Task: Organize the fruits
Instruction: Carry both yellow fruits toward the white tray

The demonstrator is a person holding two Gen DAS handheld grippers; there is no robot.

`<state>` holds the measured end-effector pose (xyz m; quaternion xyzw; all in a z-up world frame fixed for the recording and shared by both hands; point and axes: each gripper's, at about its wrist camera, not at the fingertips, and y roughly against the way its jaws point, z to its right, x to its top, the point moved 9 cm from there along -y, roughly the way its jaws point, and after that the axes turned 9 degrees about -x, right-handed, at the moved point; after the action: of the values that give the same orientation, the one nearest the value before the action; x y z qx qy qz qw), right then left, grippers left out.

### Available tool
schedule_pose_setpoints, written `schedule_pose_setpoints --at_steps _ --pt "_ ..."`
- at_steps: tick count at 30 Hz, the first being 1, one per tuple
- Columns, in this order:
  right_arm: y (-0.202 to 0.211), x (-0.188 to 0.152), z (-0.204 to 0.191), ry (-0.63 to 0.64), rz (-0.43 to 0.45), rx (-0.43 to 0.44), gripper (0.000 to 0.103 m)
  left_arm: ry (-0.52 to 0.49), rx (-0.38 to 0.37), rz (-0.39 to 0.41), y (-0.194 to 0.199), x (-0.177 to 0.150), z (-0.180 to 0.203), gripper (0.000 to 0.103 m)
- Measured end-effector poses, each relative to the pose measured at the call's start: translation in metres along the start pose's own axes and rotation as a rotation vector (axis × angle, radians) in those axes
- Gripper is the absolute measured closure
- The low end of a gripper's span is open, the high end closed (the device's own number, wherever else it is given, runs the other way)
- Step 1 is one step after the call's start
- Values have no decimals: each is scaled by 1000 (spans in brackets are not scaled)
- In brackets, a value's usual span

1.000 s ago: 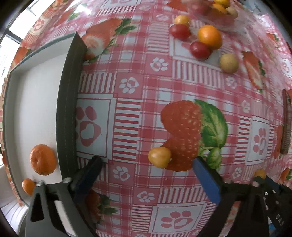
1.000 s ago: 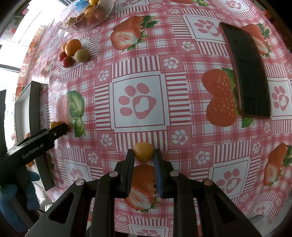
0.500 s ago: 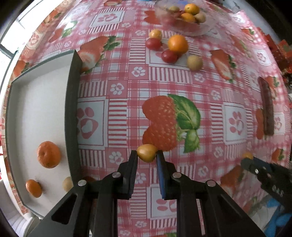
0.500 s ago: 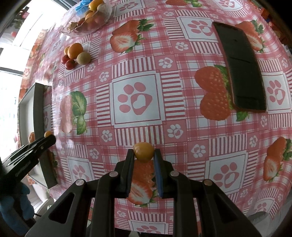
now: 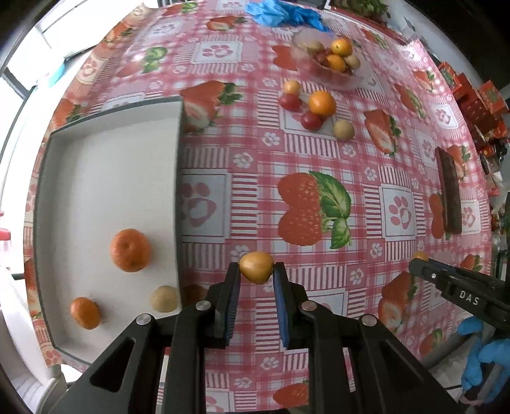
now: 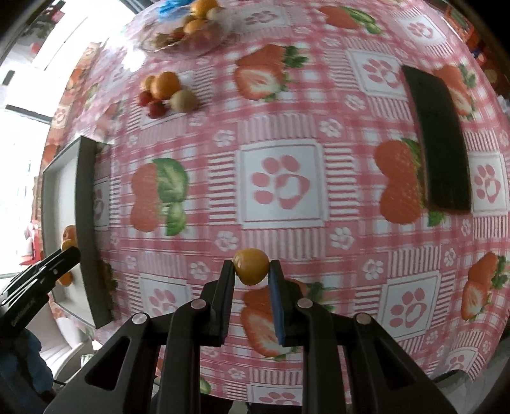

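Note:
My left gripper (image 5: 256,274) is shut on a small yellow-orange fruit (image 5: 256,267), held above the cloth just right of the grey tray (image 5: 95,178). The tray holds a large mandarin (image 5: 130,250), a small orange fruit (image 5: 85,312) and a pale round fruit (image 5: 164,298). My right gripper (image 6: 251,270) is shut on another yellow-orange fruit (image 6: 251,266) above the cloth. A loose cluster of fruits (image 5: 314,110) lies at the far middle. A clear bowl of fruit (image 5: 331,60) stands behind it.
A dark flat tray (image 6: 441,143) lies at the right of the table. The grey tray's dark wall (image 6: 87,223) stands left of my right gripper. Blue plastic (image 5: 283,12) lies at the far edge. Red boxes (image 5: 478,105) stand beyond the right edge.
My left gripper closed on the yellow-orange fruit and lifted it, so more of the table shows. My right gripper kept its fruit and rose a little.

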<state>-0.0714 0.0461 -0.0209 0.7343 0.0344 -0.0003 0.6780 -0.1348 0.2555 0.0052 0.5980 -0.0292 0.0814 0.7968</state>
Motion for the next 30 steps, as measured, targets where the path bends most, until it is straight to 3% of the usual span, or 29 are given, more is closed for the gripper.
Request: schedule_pose_setpoints --at_steps 9,30 --pt "8 9 -55 99 25 7 80 54 7 46 16 -2 -27 81" --pt "11 8 -186 309 33 45 80 210 32 89 43 -42 -113 81"
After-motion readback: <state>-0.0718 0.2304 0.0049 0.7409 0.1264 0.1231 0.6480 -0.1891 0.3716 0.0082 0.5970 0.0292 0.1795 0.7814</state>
